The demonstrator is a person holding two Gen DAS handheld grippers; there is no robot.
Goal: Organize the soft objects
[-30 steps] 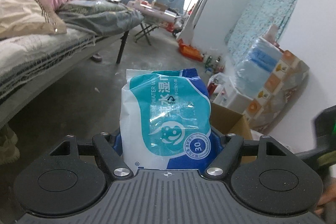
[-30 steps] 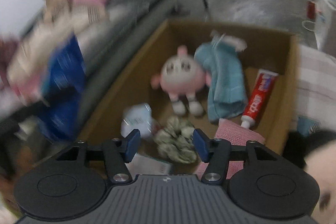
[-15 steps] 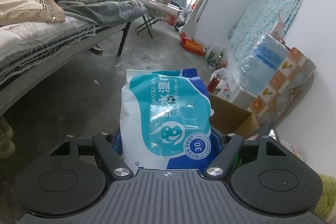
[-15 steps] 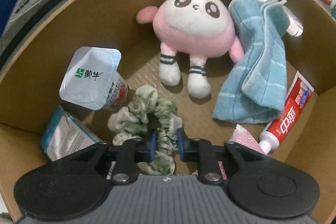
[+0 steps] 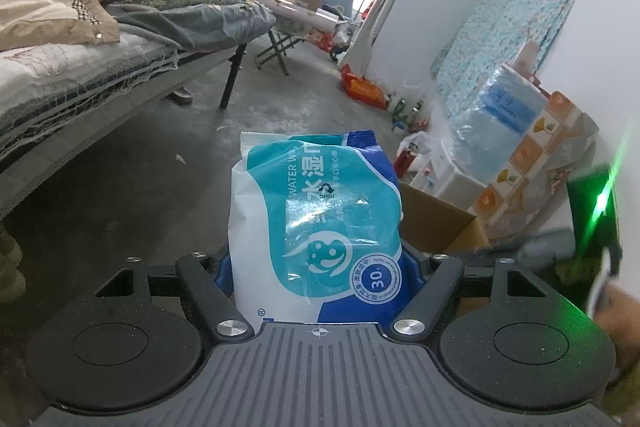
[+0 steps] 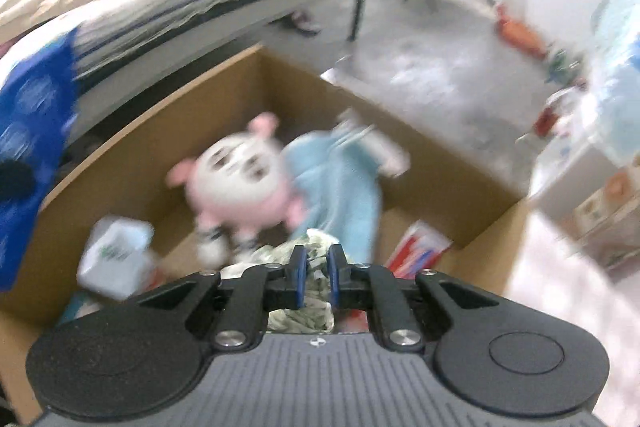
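My left gripper (image 5: 318, 267) is shut on a teal and white pack of wet wipes (image 5: 316, 219), which stands upright between its fingers above the floor. My right gripper (image 6: 316, 259) is shut on a green and white fabric scrunchie (image 6: 300, 319), bunched between and below the blue pads, over the open cardboard box (image 6: 440, 179). Inside the box lie a pink and white plush toy (image 6: 240, 187), a light blue towel (image 6: 344, 187), a red toothpaste tube (image 6: 420, 247) and a white yogurt cup (image 6: 116, 259). The right wrist view is blurred by motion.
A bed (image 5: 80, 75) piled with blankets and pink pillows runs along the left. The box's corner (image 5: 436, 223) shows behind the wipes pack. Bottles, a water jug pack (image 5: 500, 115) and patterned storage line the right wall. Bare concrete floor (image 5: 160, 167) lies between.
The right gripper dropped into the box, closed on the scrunchie, and has pulled back up and away with it. The left gripper kept its hold on the wipes and barely moved.
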